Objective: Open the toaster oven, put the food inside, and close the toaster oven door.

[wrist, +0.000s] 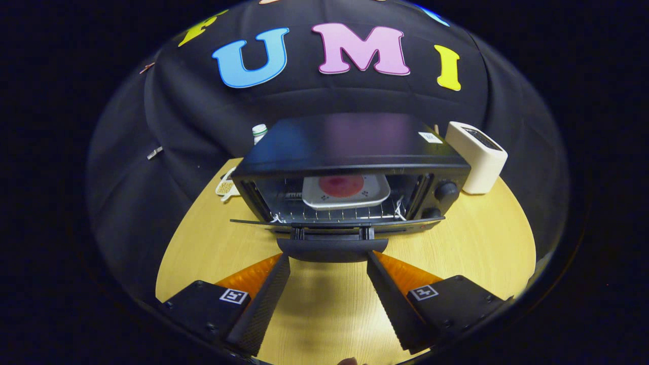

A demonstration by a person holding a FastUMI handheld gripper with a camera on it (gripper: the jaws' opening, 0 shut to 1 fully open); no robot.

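the toaster oven [350, 152] sits on the round wooden table [471, 243] with its door [334, 223] dropped fully open, lying flat toward the gripper [328, 261]. inside, on the wire rack [334, 215], rests a pale square plate [346, 192] carrying the food [341, 185] (a round reddish piece, details too small to tell). the door handle [332, 248] juts out just ahead of the 2 fingers, whose tips sit beside its 2 ends; the jaws are spread wide and grip nothing. 2 dark knobs [446, 191] show on the oven's right panel. a white box-shaped appliance [476, 157] stands just beside the oven's right side, and a white bottle with a green cap [259, 133] peeks from behind its left corner.
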